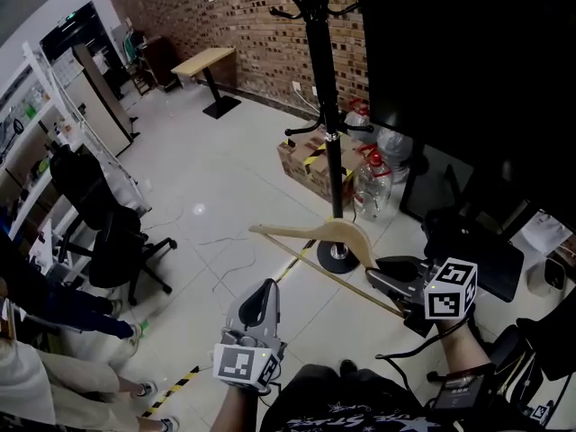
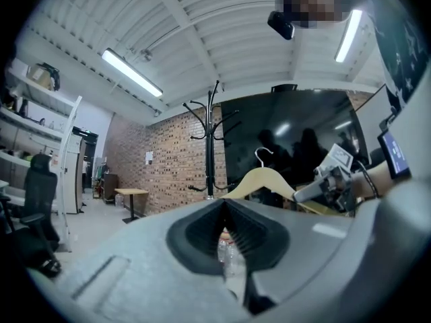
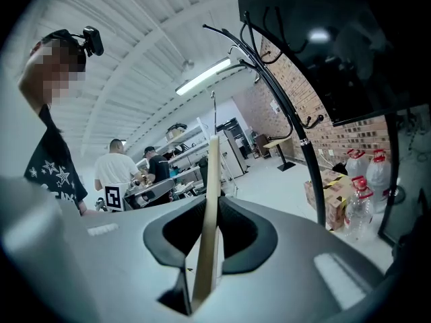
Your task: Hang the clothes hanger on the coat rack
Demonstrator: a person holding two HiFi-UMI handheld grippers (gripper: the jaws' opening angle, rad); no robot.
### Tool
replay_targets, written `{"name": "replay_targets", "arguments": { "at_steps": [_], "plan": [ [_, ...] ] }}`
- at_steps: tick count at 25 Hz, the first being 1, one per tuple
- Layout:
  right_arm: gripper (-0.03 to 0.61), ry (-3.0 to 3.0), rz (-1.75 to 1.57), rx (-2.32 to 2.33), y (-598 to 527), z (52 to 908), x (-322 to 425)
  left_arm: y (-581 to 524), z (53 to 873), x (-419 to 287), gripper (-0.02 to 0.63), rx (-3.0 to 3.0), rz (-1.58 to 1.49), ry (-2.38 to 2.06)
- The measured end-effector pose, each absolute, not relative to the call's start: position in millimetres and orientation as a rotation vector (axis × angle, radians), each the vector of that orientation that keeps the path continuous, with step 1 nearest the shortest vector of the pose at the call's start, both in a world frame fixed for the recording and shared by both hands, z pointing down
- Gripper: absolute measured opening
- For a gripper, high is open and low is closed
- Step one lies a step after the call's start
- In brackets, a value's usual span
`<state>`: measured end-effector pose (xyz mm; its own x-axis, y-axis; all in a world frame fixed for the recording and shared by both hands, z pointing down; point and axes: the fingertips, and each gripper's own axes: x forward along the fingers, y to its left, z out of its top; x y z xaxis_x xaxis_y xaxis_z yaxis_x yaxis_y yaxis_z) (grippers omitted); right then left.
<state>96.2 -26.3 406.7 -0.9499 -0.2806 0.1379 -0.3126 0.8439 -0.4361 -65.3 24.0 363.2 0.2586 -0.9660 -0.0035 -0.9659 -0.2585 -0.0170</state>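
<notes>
Clothes hanger (image 1: 337,232) clamped in right tool (image 1: 387,273), near coat rack (image 1: 324,79).

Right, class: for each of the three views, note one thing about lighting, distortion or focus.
Head view: the floor is evenly lit, but the dark screen at upper right goes near black, with no detail. Left gripper view: fisheye darkening at the corners; the ceiling strip light blows out white. Right gripper view: the coat rack pole bows with lens distortion, and the hanger, close to the lens, looks soft.
</notes>
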Motion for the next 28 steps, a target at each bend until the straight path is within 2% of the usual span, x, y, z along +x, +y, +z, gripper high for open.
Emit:
{"name": "replay_targets", "arguments": {
  "at_steps": [9, 20, 28],
  "plan": [
    [0.06, -2.923, 0.725, 0.498, -61, 418, 66, -23, 368, -86, 0.004, -2.509, -0.004, 1.853],
    [0.06, -2.895, 0.682, 0.543, -120, 412, -12, -92, 361, -157, 0.003, -2.567, 0.045, 1.768],
    [0.06, -2.88, 0.685, 0.614, -156, 418, -43, -137, 373, -179, 0.003, -2.627, 0.048, 1.688]
  ]
}}
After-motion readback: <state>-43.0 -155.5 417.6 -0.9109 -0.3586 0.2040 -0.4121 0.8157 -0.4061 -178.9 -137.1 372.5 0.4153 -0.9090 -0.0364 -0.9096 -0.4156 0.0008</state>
